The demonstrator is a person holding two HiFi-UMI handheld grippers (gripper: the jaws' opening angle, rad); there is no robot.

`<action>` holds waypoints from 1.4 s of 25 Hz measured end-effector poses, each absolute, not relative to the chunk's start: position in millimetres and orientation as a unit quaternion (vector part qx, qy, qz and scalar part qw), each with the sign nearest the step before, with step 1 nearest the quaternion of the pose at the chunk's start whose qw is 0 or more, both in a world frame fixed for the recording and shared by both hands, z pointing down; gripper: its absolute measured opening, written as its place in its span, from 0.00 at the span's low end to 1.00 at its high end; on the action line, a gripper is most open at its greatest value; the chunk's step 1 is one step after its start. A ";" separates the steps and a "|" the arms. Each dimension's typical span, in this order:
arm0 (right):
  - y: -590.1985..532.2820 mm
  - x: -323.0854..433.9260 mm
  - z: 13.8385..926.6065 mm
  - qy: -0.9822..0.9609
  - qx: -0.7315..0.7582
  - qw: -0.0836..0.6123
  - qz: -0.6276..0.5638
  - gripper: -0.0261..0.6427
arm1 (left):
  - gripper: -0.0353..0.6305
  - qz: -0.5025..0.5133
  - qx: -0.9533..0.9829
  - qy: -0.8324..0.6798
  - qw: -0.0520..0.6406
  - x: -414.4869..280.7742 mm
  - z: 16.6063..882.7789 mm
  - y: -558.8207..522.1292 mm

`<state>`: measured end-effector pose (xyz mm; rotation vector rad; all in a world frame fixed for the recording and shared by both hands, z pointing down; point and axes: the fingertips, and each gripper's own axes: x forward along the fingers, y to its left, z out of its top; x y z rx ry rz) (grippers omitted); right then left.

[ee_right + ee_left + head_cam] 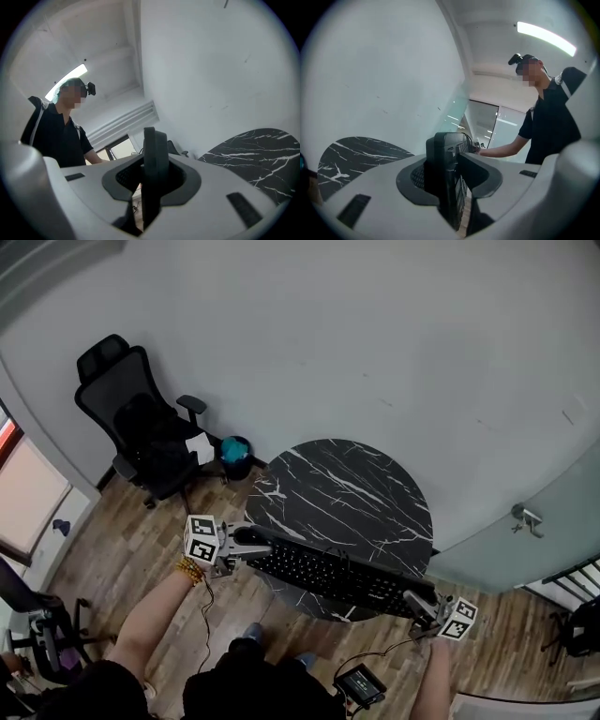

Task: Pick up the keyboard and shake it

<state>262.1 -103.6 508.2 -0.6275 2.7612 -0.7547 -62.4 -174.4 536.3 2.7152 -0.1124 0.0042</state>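
standing on the wooden floor just off the far left edge of the round black marble table point(347, 484), a small teal bin point(235, 454) sits beside a black office chair point(141, 427); what is in the bin cannot be made out.

the black keyboard point(328, 570) lies across the table's near edge, on the person's side, running lengthwise from left to right with its keys facing up toward the head camera. the person's left forearm reaches up from below the table's near left side, a beaded bracelet point(190, 570) on the wrist, and the right forearm comes up at the table's near right side. both grippers point level and inward, toward each other, one at each end of the keyboard.

the left gripper point(246, 542) has its jaws narrowly apart and pinching the keyboard's left end; in the left gripper view the keyboard point(445, 154) stands on edge between the grey jaws of the gripper point(450, 173), with the table point(351, 154) off to one side and bare floor showing under it. the right gripper point(422, 604) clamps the right end in the same way: in the right gripper view the thin end of the keyboard point(153, 150) fills the slot of the gripper point(152, 178), both pads against it, and the table point(258, 154) shows beyond.
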 end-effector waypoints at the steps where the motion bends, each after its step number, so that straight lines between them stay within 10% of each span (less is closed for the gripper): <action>1: -104.9 261.6 514.2 0.933 -0.219 0.108 -0.264 0.19 | 0.26 -0.005 0.973 -0.052 0.223 -63.5 541.3 -177.0; 13: -117.0 254.7 634.7 0.848 -0.307 0.103 -0.420 0.20 | 0.33 -0.033 0.890 -0.206 0.406 -78.8 661.5 -204.0; 35: -119.7 265.5 774.8 0.744 -0.404 0.072 -0.527 0.28 | 0.40 0.068 0.805 -0.314 0.499 -78.0 802.2 -216.4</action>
